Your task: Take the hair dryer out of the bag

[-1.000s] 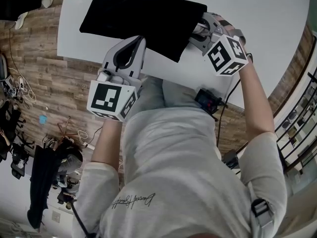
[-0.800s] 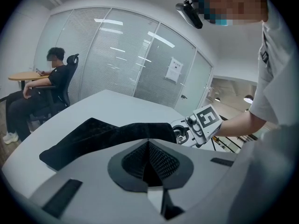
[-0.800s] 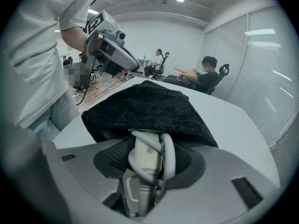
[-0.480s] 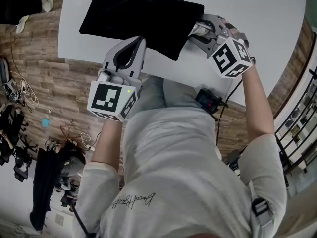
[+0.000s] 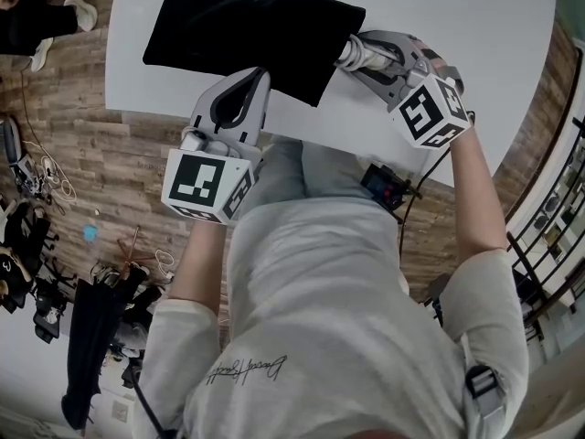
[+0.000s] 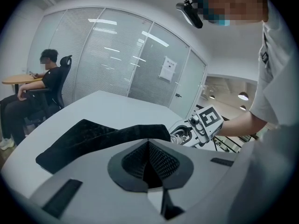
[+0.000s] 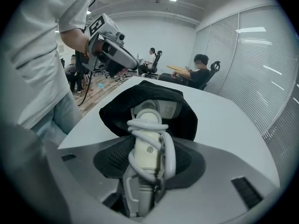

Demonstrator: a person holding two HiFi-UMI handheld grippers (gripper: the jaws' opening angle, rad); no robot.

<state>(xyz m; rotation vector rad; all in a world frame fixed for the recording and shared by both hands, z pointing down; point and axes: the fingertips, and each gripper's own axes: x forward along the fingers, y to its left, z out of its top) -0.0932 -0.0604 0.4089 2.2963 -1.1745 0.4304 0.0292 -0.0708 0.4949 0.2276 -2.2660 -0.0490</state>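
A black fabric bag lies on the white table. My right gripper is at the bag's right-hand mouth, shut on the white handle of the hair dryer, which has its cord coiled round it. In the right gripper view the hair dryer runs out from between the jaws of the right gripper, and its head sits inside the bag's open mouth. My left gripper has its tips closed over the near edge of the bag; the left gripper shows no gap between its pads.
The table's near edge runs just under both grippers, with wooden floor beyond it. A small black device hangs at the person's waist with a cable. A seated person is at a far desk, behind glass partitions.
The right gripper has drawn away from the bag to the right, and more of the hair dryer's handle shows outside the mouth. The left gripper has kept still.
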